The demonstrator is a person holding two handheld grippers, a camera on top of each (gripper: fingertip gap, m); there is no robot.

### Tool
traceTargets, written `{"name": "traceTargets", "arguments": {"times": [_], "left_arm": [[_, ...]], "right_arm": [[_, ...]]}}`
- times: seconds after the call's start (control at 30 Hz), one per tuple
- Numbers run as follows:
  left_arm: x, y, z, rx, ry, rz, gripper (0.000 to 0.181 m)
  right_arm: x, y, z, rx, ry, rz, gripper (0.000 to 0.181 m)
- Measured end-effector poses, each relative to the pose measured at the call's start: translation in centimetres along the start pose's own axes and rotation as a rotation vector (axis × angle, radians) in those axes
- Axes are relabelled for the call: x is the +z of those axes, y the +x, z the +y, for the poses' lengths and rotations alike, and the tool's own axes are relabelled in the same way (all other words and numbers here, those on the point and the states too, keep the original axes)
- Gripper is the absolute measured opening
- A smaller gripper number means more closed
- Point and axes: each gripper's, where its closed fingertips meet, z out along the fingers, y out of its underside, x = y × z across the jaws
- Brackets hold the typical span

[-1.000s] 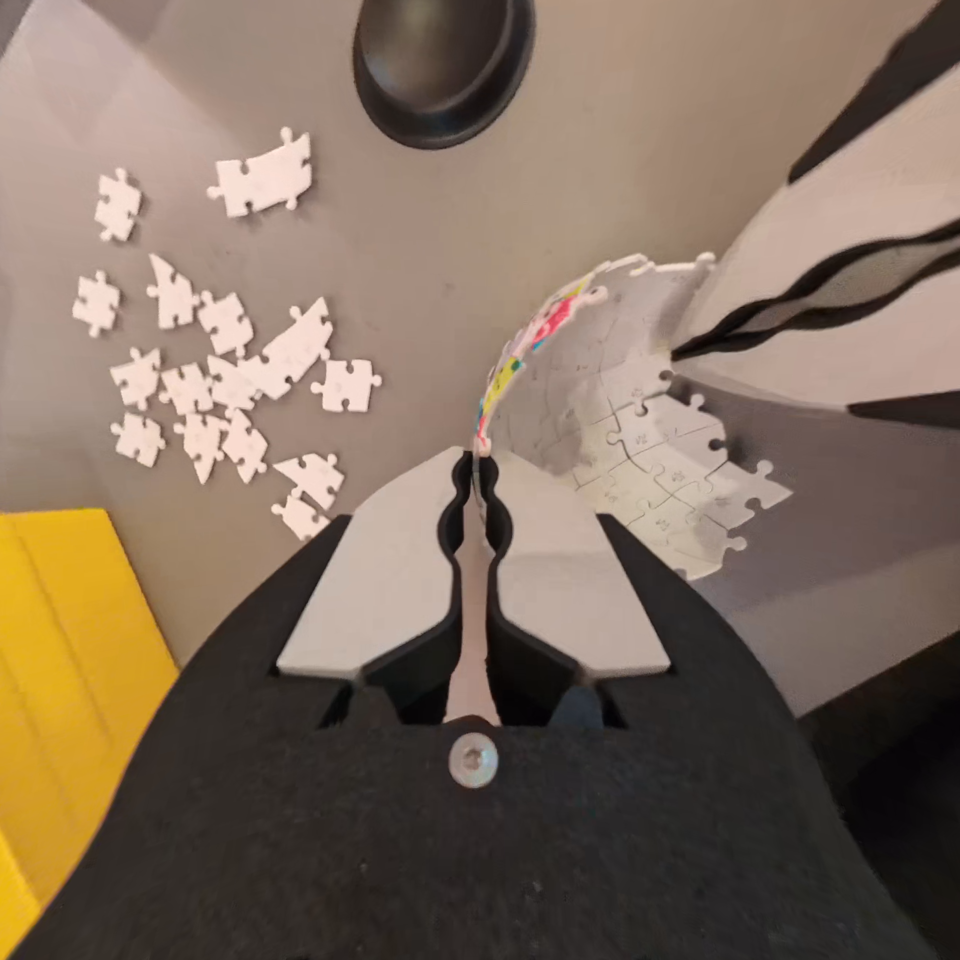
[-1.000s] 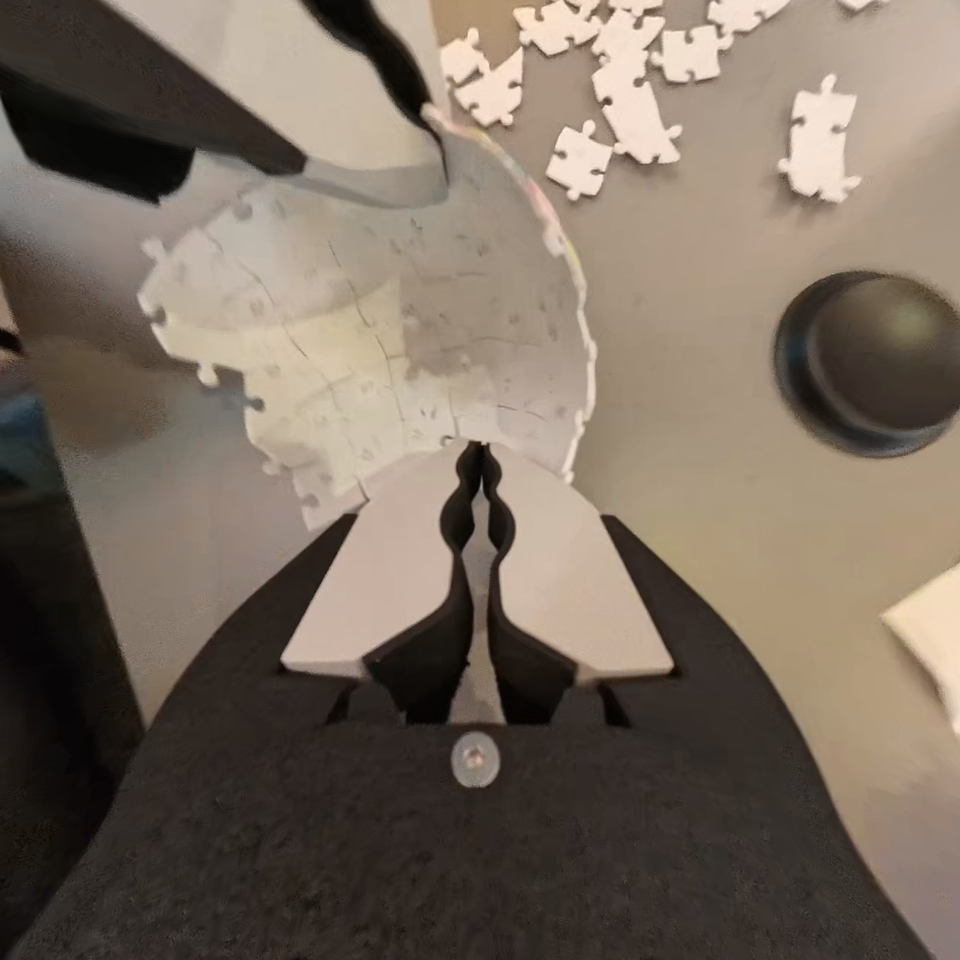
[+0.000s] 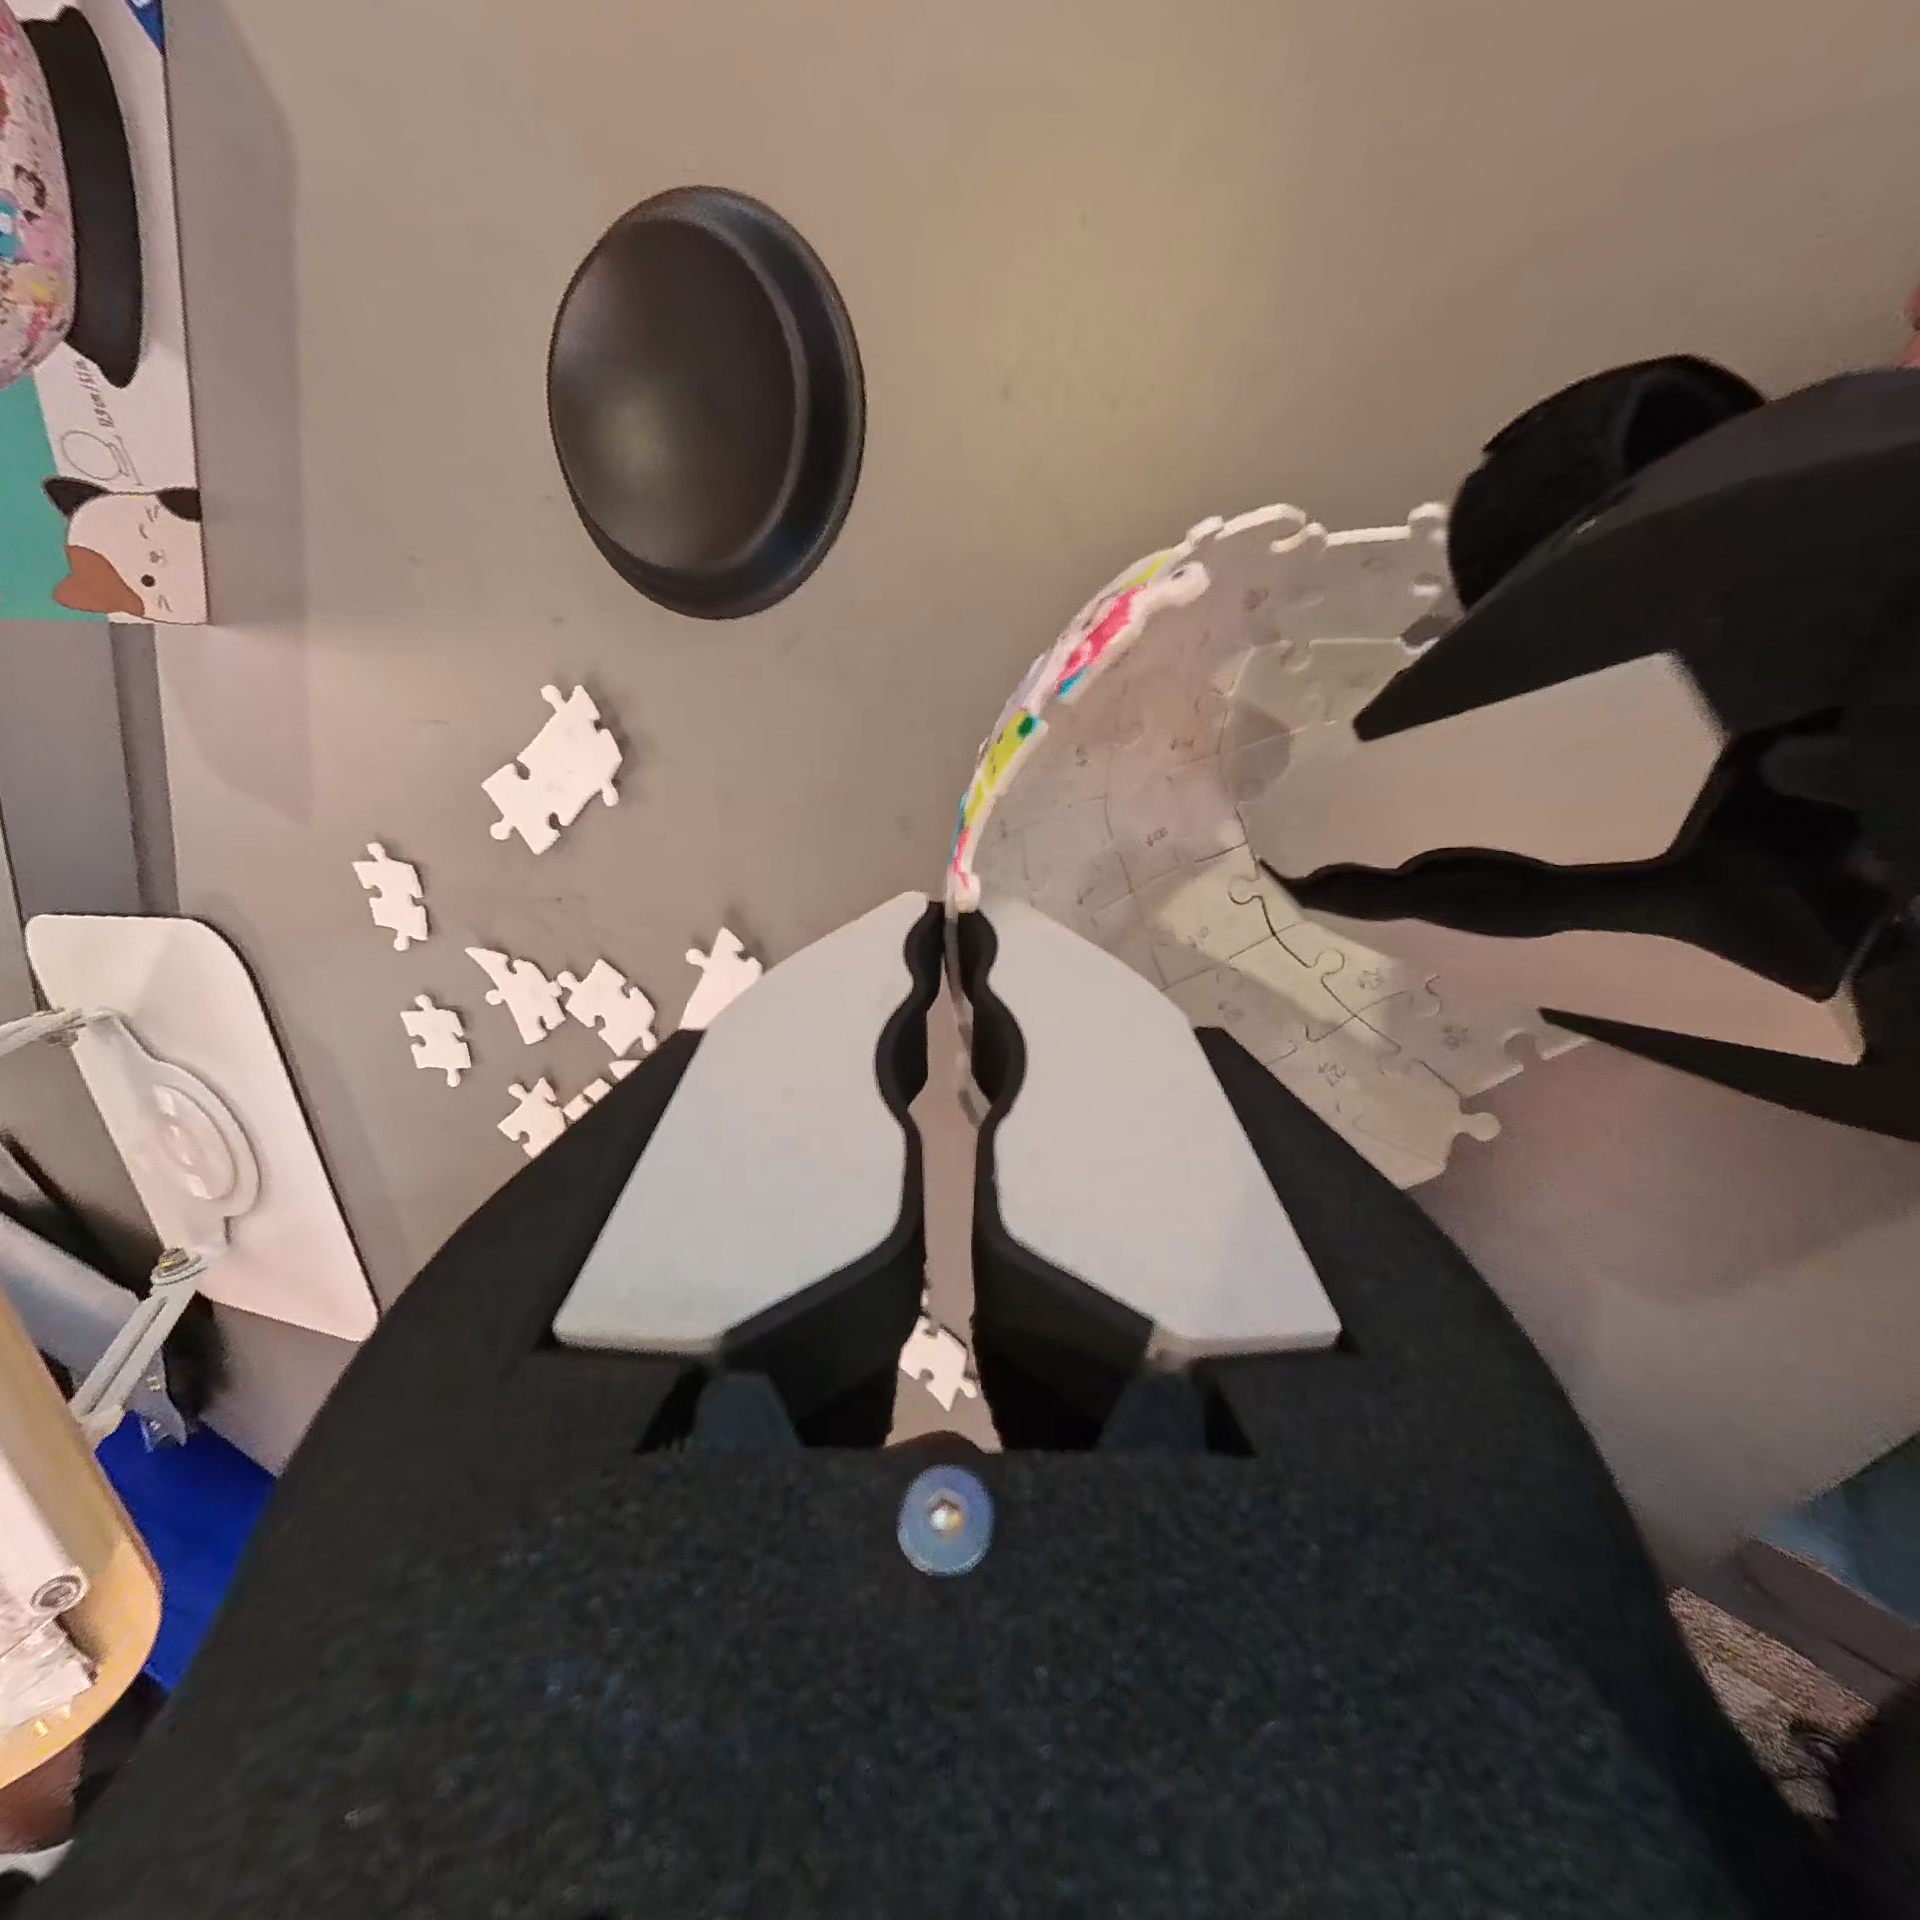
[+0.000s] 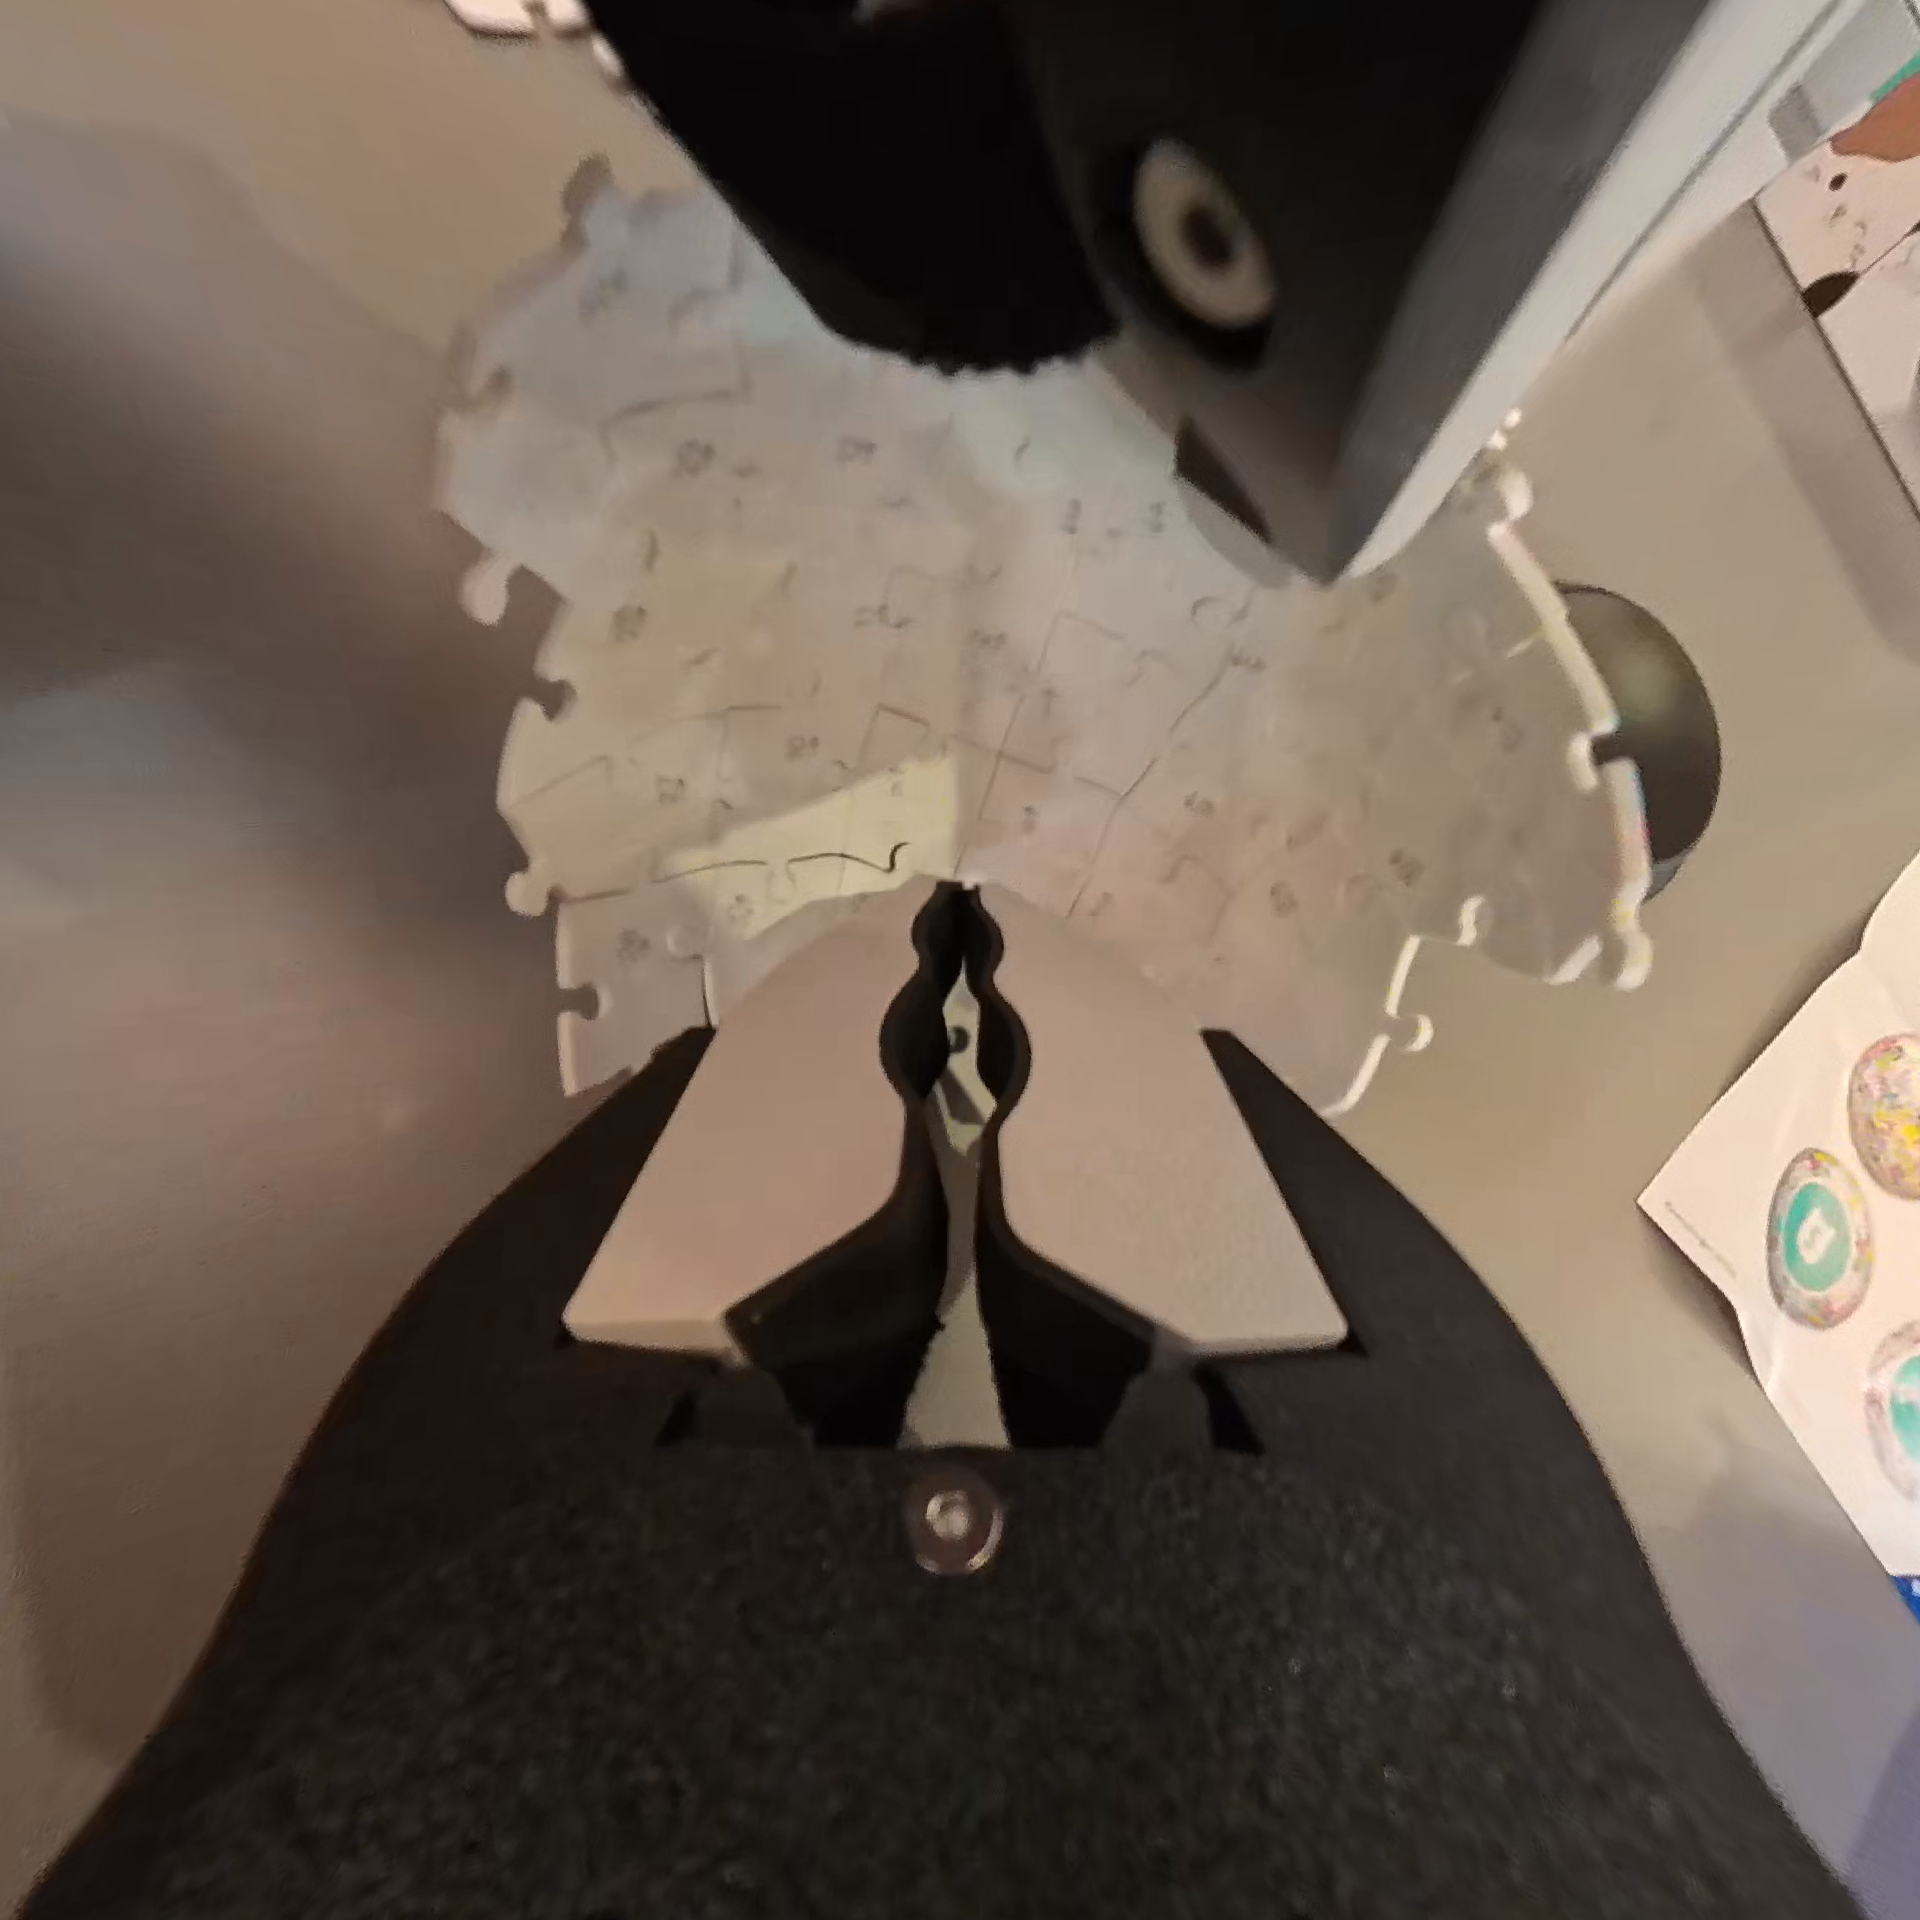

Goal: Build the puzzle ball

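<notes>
The partly built puzzle ball [image 3: 1195, 862], a curved shell of joined pieces with its white inner face showing and a strip of coloured print along one edge, is held off the grey table [image 3: 1091, 260] between both grippers. The left gripper [image 3: 951, 914] is closed on the shell's near edge, the rim pinched between its tips. The right gripper [image 4: 961, 894] is likewise clamped on an edge of the shell; in the left wrist view it enters from the right and its dark fingers [image 3: 1475, 894] lie across the inner face. In the right wrist view the shell fans out directly ahead of the tips, and the body of the left gripper looms above it, blurred.

To the left of the left gripper, loose white puzzle pieces [image 3: 556, 769] lie scattered on the table; one shows through the gap between its fingers. Ahead and left of it sits a round black stand [image 3: 707, 400]. Farther left, at the frame edge, is the puzzle box [image 3: 114, 488] with printed artwork. To the right of the right gripper lies a printed leaflet [image 4: 1787, 1226] showing round pictures.
</notes>
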Motion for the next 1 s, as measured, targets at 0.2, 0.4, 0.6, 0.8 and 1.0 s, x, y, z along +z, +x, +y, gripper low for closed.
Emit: {"name": "traceTargets", "arguments": {"times": [0.2, 0.4, 0.6, 0.8, 1.0], "left_arm": [[0.2, 0.0, -0.3, -0.01, 0.012, 0.022, 0.002], [0.2, 0.0, -0.4, -0.007, 0.012, 0.025, 0.002], [0.4, 0.0, -0.4, -0.008, 0.01, 0.021, 0.002], [0.3, 0.1, -0.7, 0.003, 0.011, 0.007, 0.002], [0.3, -0.1, -0.5, -0.011, 0.021, 0.004, 0.002]], "right_arm": [[0.5, 0.0, 0.6, -0.059, -0.018, 0.05, 0.0], [0.8, 0.2, 0.9, -0.06, -0.029, 0.062, 0.0], [1.0, 0.0, 0.8, -0.114, -0.039, 0.068, 0.0], [1.2, -0.2, 0.9, -0.123, -0.045, 0.041, 0.0], [-0.2, -0.1, -0.2, -0.113, 0.017, 0.058, 0.0]]}}
